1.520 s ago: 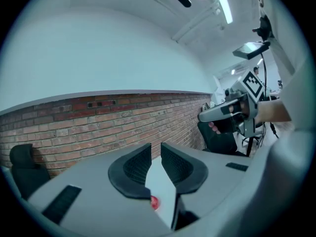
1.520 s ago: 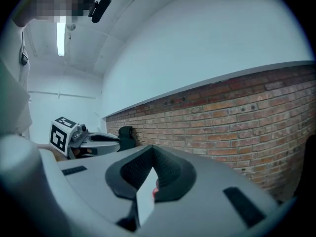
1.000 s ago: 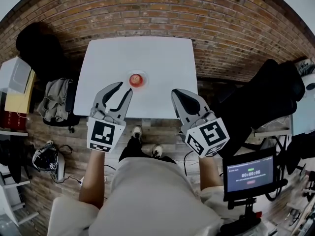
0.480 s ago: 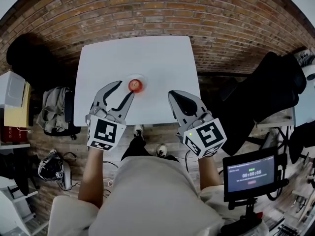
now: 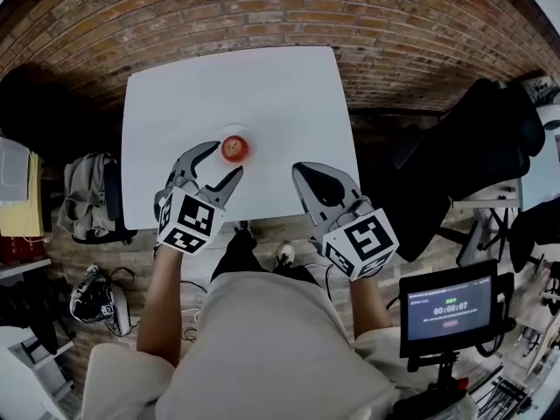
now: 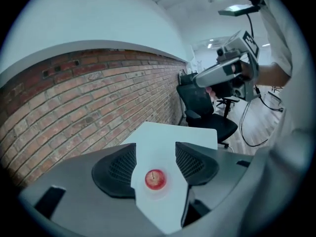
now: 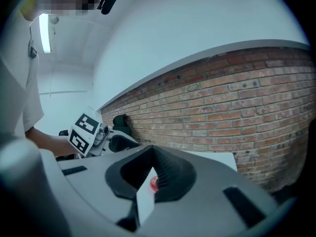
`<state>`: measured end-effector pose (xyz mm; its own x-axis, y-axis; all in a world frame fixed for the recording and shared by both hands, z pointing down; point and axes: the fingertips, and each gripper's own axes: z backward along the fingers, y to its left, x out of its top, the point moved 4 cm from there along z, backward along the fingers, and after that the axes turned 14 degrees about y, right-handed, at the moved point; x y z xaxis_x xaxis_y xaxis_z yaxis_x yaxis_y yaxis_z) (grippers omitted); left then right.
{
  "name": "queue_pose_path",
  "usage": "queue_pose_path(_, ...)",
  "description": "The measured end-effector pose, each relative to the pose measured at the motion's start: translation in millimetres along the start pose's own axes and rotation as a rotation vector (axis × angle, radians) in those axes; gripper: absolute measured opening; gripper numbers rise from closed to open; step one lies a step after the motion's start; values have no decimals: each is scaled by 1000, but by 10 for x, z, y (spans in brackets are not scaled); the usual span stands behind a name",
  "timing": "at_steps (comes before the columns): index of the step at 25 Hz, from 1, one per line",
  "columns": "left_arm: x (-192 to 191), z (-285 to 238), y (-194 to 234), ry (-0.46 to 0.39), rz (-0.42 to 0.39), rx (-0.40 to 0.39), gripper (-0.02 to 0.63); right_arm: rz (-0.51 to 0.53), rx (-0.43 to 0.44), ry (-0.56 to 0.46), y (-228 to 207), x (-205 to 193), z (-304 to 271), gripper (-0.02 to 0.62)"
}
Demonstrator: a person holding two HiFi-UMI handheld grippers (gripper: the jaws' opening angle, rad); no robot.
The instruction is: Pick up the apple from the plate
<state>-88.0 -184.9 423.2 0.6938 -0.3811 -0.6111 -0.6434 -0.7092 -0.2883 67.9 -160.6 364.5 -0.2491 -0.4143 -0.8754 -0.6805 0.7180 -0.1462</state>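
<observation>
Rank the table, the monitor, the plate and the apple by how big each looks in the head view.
1. table
2. monitor, though it is probably nearer the camera
3. plate
4. apple

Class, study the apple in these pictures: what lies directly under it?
A small white plate sits under the apple; only its rim shows. Its middle is covered by the apple. The plate rests on the white table.
</observation>
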Motion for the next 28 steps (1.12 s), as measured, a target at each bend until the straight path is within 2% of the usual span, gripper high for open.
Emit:
queue_pose_path(9, -258, -431, 74, 86, 26, -91, 238, -63, -7, 54, -38, -119, -251, 0)
queue_pose_path(15, -418, -661, 131, 85, 88, -114, 253, -94, -13, 78, -128, -164, -424, 0)
queue_pose_path(20, -620, -930, 135, 117, 109, -149, 255, -94, -13, 103, -182, -211, -554, 0)
queue_pose_path(25, -712, -1088, 166, 83, 163, -142, 307, -96, -13, 124, -188, -240, -599, 0)
queue_pose_path(28, -785, -1190, 151, 84, 180, -153, 307, -92, -12, 138, -183, -257, -641, 0)
